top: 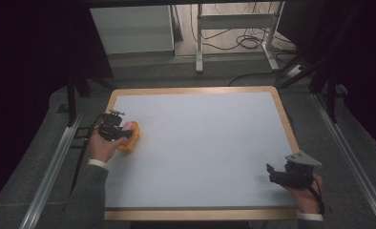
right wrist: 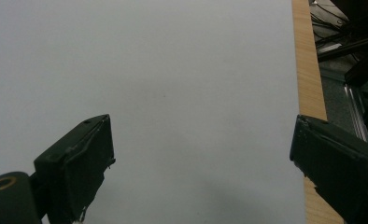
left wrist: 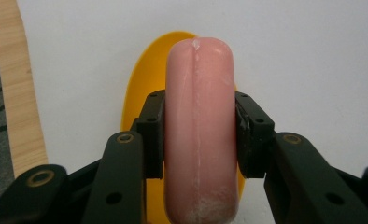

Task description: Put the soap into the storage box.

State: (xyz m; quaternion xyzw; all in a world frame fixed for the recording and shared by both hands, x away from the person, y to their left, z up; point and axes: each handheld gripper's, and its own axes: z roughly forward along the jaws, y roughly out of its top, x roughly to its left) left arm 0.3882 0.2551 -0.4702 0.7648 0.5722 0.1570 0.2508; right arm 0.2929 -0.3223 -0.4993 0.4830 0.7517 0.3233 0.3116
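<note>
White tabletop (top: 200, 143) with wooden edging sits on grey carpet (top: 43, 157). Left gripper (left wrist: 198, 135) pinches a pink block (left wrist: 198, 116) above a yellow dish (left wrist: 142, 88). Right gripper (right wrist: 201, 158) is spread wide

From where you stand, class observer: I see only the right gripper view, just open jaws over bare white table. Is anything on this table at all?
Observer: Yes, a yellow dish sits near the table's left edge.
Operator: Is the other gripper busy?
Observer: The left gripper is shut on a pink bar, one jaw on each side.
Operator: Where is that bar relative to the dish?
Observer: Directly over the dish; whether it touches, I cannot tell.
</note>
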